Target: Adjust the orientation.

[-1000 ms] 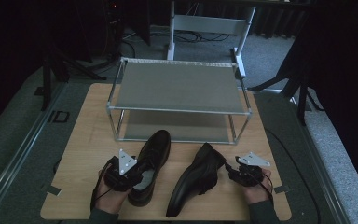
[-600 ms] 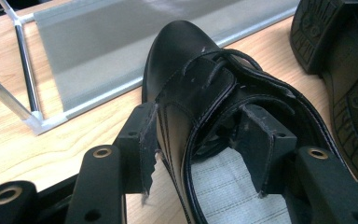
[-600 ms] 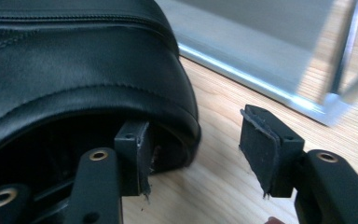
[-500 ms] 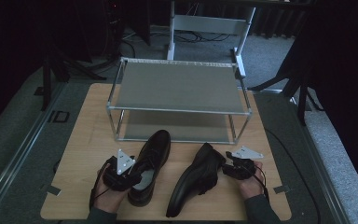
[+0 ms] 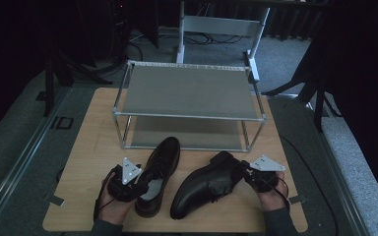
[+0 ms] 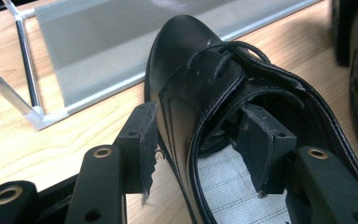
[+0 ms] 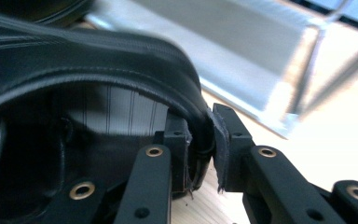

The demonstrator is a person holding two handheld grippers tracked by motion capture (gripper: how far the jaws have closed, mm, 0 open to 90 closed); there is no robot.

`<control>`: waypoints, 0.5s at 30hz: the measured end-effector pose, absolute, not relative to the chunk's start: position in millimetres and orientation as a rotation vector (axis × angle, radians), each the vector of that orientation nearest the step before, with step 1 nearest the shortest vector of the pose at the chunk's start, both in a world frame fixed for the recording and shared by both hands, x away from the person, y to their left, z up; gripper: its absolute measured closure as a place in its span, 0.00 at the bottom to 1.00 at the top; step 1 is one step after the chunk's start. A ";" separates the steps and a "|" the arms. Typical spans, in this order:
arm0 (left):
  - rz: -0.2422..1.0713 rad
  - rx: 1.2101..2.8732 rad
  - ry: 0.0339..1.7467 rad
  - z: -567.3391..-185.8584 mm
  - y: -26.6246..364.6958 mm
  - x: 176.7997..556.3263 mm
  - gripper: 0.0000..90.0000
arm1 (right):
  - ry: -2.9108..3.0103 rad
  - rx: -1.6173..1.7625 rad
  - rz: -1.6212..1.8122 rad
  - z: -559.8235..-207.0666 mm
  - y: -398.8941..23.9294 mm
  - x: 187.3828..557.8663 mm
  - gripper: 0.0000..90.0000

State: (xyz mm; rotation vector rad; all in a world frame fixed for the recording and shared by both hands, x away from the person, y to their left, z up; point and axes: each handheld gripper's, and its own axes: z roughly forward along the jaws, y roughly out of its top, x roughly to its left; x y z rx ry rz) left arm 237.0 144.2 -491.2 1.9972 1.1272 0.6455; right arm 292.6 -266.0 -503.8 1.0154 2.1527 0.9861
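The wooden surface (image 5: 93, 147) carried a two-tier metal shoe rack (image 5: 187, 91) at its far half, and both tiers stood bare. In front of the rack lay a pair of black lace-up shoes, well short of any shelf, so the judged job of racking them had hardly begun: one shoe was gripped, none was placed.

The left shoe (image 5: 157, 174) sat flat on the surface with its toe towards the rack's lower tier. The right shoe (image 5: 206, 184) lay beside it, angled, its heel end towards the person's right hand.

The right hand-held gripper (image 5: 248, 172) had just been closing, and in the right gripper view its jaws pinched the rim of the right shoe's heel collar (image 7: 200, 126), one pad inside the shoe and one outside, pressing on the leather.

The left hand-held gripper (image 6: 200, 149) stood fairly wide, straddling the side wall of the left shoe (image 6: 191, 88), one pad inside the opening and one outside; a gap showed at each pad, so nothing was clamped yet.

Left to do, by this reading: close on the left shoe, lift both and set them on a shelf
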 end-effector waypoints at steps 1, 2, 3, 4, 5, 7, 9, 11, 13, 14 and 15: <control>0.645 1.996 1.127 -491.1 144.1 237.0 0.55 | 2.138 1.026 0.966 -500.7 -268.5 289.8 0.86; 0.645 1.997 1.126 -490.9 144.3 237.0 0.55 | 2.124 1.044 0.948 -497.8 -271.3 287.2 0.87; 0.644 1.996 1.125 -490.7 144.4 236.9 0.55 | 2.108 1.062 0.928 -495.2 -274.1 284.7 0.87; 0.642 1.999 1.123 -490.4 144.7 236.8 0.55 | 2.093 1.080 0.905 -492.8 -276.8 282.3 0.87; 0.641 2.000 1.120 -490.2 144.9 236.8 0.55 | 2.079 1.096 0.884 -490.3 -279.8 280.0 0.87; 0.639 2.000 1.118 -489.9 144.6 236.4 0.55 | 2.051 1.146 0.854 -485.7 -286.7 277.5 0.87; 0.640 2.000 1.114 -489.5 144.2 235.9 0.55 | 2.006 1.200 0.808 -482.0 -294.6 277.4 0.87; 0.647 1.993 1.117 -488.0 144.4 235.1 0.55 | 1.964 1.254 0.765 -481.4 -300.3 279.6 0.88; 0.645 1.992 1.115 -485.9 145.6 234.5 0.55 | 1.927 1.274 0.689 -484.7 -301.5 282.0 0.87; 0.646 1.995 1.112 -485.3 145.8 234.3 0.55 | 1.921 1.288 0.701 -485.1 -301.9 282.8 0.86; 0.647 1.997 1.111 -484.4 145.9 233.6 0.55 | 1.920 1.295 0.703 -484.9 -301.8 283.8 0.86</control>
